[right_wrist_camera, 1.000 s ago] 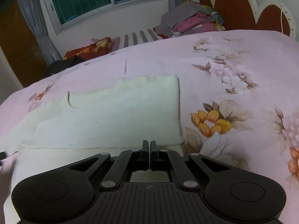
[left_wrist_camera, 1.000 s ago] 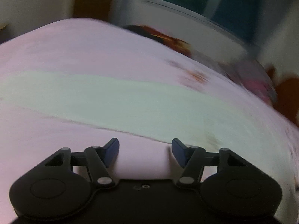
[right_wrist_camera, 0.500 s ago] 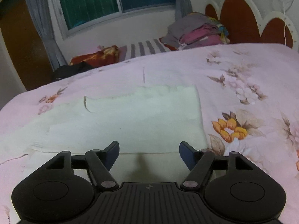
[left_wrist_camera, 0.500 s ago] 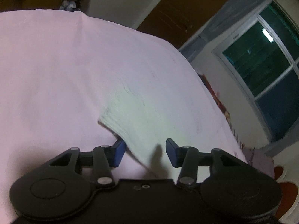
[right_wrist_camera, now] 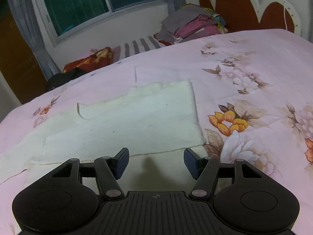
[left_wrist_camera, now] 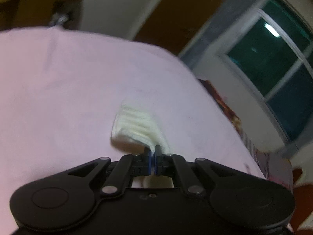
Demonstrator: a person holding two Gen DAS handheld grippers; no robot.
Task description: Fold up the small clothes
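A cream knitted garment (right_wrist_camera: 125,121) lies flat on the pink flowered bedspread (right_wrist_camera: 254,62), partly folded, its neckline toward the left. My right gripper (right_wrist_camera: 156,162) is open just above the garment's near edge, with nothing between its fingers. In the left wrist view a ribbed cream end of the garment (left_wrist_camera: 137,127) rises off the pink bedspread (left_wrist_camera: 58,78). My left gripper (left_wrist_camera: 153,152) is shut on that cream end, which bunches up in front of the pads.
A pile of folded clothes (right_wrist_camera: 195,23) sits at the far end of the bed by the red and white headboard (right_wrist_camera: 254,9). A striped cloth (right_wrist_camera: 140,45), a red patterned cloth (right_wrist_camera: 90,58) and a dark item (right_wrist_camera: 62,78) lie below the window (right_wrist_camera: 93,2).
My left gripper swung to the garment's end and shut on the cream cloth. My right gripper, shut on the near edge a second ago, opened and let it go.
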